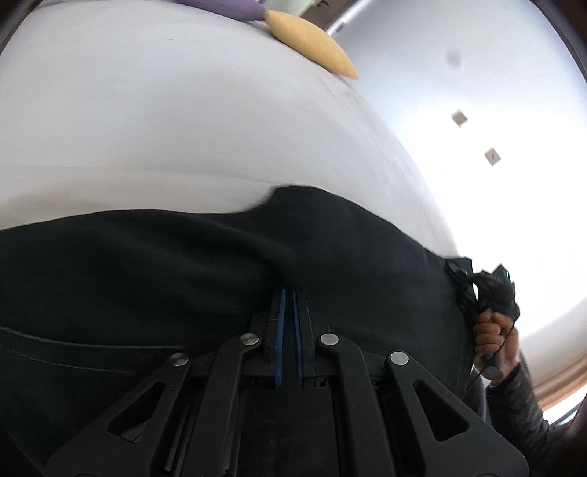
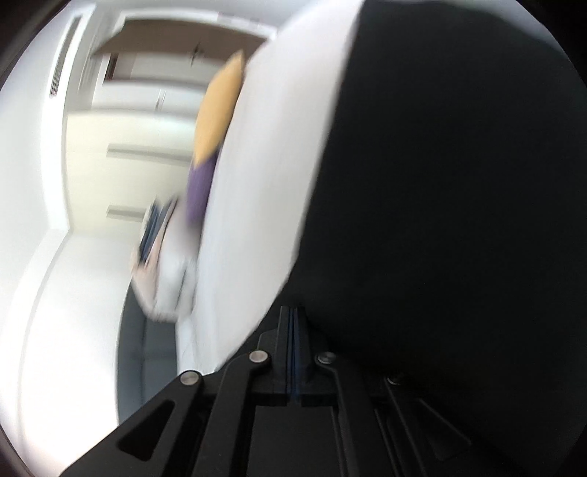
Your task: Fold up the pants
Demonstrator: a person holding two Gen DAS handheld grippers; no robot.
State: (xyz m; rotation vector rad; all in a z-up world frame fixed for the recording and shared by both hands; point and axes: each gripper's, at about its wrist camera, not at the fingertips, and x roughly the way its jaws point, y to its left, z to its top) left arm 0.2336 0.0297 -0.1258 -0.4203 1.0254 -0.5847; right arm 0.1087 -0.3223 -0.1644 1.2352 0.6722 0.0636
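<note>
Black pants [image 1: 183, 264] lie spread across a white bed [image 1: 146, 128]. My left gripper [image 1: 290, 293] is shut, its blue pads pinching a fold of the fabric at the near edge. In the left wrist view a hand [image 1: 489, 335] holds my right gripper [image 1: 463, 274] at the pants' right edge, where the cloth bunches. In the blurred right wrist view my right gripper [image 2: 293, 312] is shut with its pads together, and the pants [image 2: 458, 220] fill the right side down to its fingertips. The bed [image 2: 264, 183] runs alongside.
A yellow cushion [image 1: 312, 44] and a purple cushion [image 1: 227, 5] rest at the far end of the bed, also blurred as the yellow cushion [image 2: 220, 110] and purple cushion [image 2: 200, 187]. Pale floor [image 1: 495, 110] lies right of the bed. White cupboards [image 2: 128, 146] stand beyond.
</note>
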